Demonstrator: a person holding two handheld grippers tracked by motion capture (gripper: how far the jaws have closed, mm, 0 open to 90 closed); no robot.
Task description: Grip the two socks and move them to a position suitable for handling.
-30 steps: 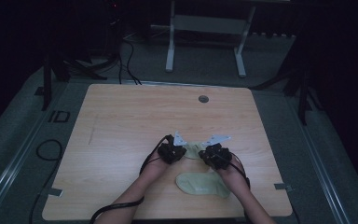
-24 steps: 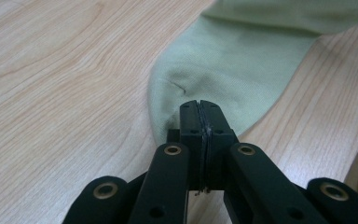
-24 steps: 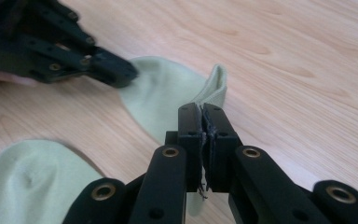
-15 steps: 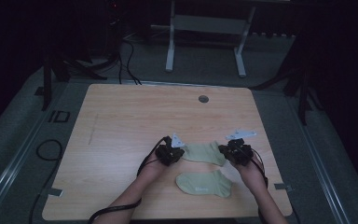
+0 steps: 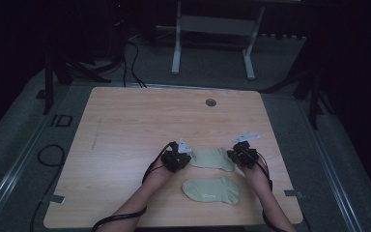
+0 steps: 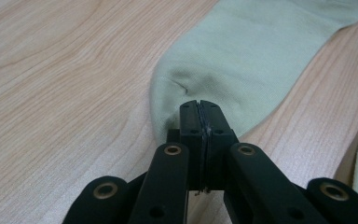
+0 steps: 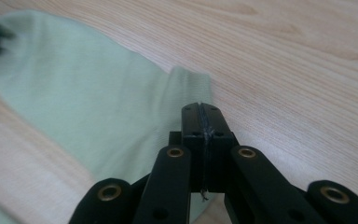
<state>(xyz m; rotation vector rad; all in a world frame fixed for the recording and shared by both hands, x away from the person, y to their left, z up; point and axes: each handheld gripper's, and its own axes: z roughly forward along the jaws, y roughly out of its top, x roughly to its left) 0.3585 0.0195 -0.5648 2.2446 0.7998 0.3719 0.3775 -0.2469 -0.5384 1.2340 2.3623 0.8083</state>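
A pale green fabric sock (image 5: 211, 158) lies flat on the light wooden table (image 5: 125, 130), stretched between the two hand-held grippers. The left gripper (image 5: 176, 158) has its black jaws clenched on one end of this sock (image 6: 242, 60); the right gripper (image 5: 243, 155) has its jaws clenched on the opposite end (image 7: 88, 102). In both gripper views the jaws meet with a thin edge of fabric pinched between them. A second pale green sock (image 5: 211, 190) lies flat nearer the person, just beside the first.

Sock (image 5: 213, 158) betw. tools, 2nd sock (image 5: 211, 190) just nearer, on table (image 5: 125, 125)
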